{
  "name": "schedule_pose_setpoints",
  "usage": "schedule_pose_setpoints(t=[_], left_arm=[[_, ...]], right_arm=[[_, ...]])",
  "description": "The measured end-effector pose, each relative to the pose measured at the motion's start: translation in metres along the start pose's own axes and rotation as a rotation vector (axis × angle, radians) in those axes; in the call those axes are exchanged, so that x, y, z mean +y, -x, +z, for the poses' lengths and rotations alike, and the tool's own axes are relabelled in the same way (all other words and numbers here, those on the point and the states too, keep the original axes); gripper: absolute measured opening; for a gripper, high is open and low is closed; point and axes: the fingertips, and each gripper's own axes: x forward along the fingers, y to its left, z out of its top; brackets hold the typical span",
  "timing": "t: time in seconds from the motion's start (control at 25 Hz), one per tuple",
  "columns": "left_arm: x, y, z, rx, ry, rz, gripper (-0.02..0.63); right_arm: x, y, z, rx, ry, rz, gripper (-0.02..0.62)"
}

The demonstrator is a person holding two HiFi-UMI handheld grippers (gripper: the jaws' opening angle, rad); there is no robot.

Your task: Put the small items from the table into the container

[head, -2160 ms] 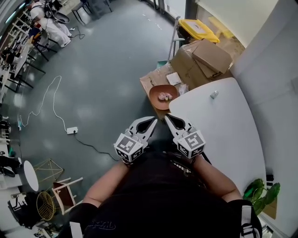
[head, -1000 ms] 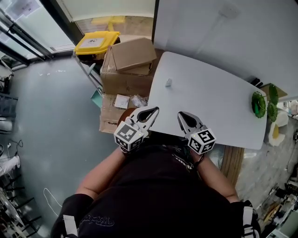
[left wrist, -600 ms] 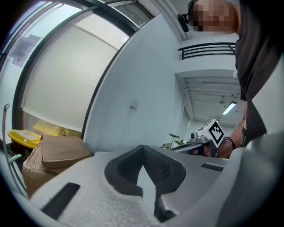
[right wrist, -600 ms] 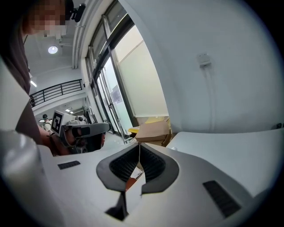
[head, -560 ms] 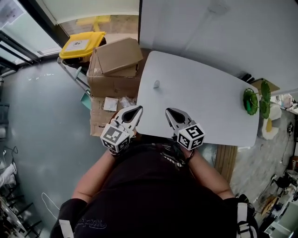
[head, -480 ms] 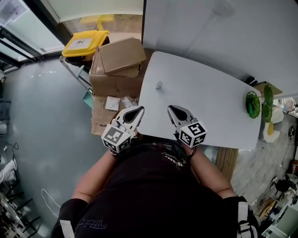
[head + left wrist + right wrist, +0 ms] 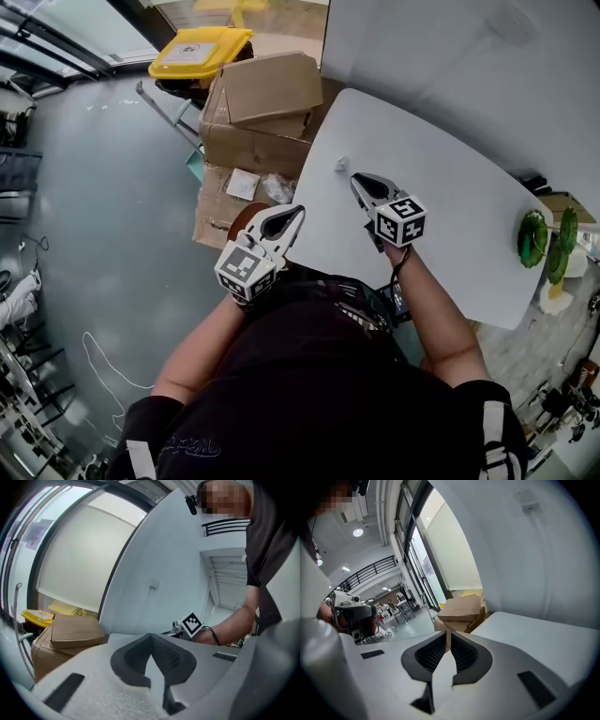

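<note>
I judge the job nearly finished, not done. The white table spreads out beneath and to the right of my right gripper, and it looks bare apart from one thing. A small pale item sits on it just ahead of that gripper's tips, close to the table's left edge, not yet touched.

What I take to be the container is a brown bowl. It shows only as a curved rim just left of my left gripper, off the table and lower down. I cannot see what it holds.

Both tools are empty. In each gripper view the jaws meet at the tips with nothing between them. The right one will have to open before it can take the item, and then carry it left past the table edge to the bowl.

The grey floor fills everything left of the left gripper. A plain white wall rises beyond the table, ahead of the right gripper. Cardboard boxes are stacked ahead of the left gripper against the table's left edge. A yellow bin stands beyond them. A green plant sits well to the right of the right gripper, past the table's far end.
</note>
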Motion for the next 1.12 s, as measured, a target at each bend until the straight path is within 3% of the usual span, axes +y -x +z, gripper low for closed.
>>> schedule_pose_setpoints(t=[0.12, 0.24, 0.52, 0.84, 1.12], left_arm=[[-0.004, -0.013, -0.003, 0.013, 0.004, -0.001, 0.006], [-0.005, -0.02, -0.009, 0.026, 0.005, 0.005, 0.006], [0.012, -0.014, -0.023, 0.044, 0.043, 0.084, 0.006], [0.023, 0.0, -0.032, 0.043, 0.067, 0.13, 0.006], [0.026, 0.021, -0.02, 0.017, 0.04, 0.117, 0.006]], right_arm=[[-0.019, -0.019, -0.012, 0.043, -0.002, 0.001, 0.033], [-0.038, -0.038, -0.022, 0.074, -0.007, -0.016, 0.099], [-0.067, -0.08, -0.054, 0.172, 0.034, -0.089, 0.17], [-0.072, -0.097, -0.069, 0.257, 0.12, -0.145, 0.149], [-0.057, -0.077, -0.048, 0.206, 0.154, -0.163, 0.146]])
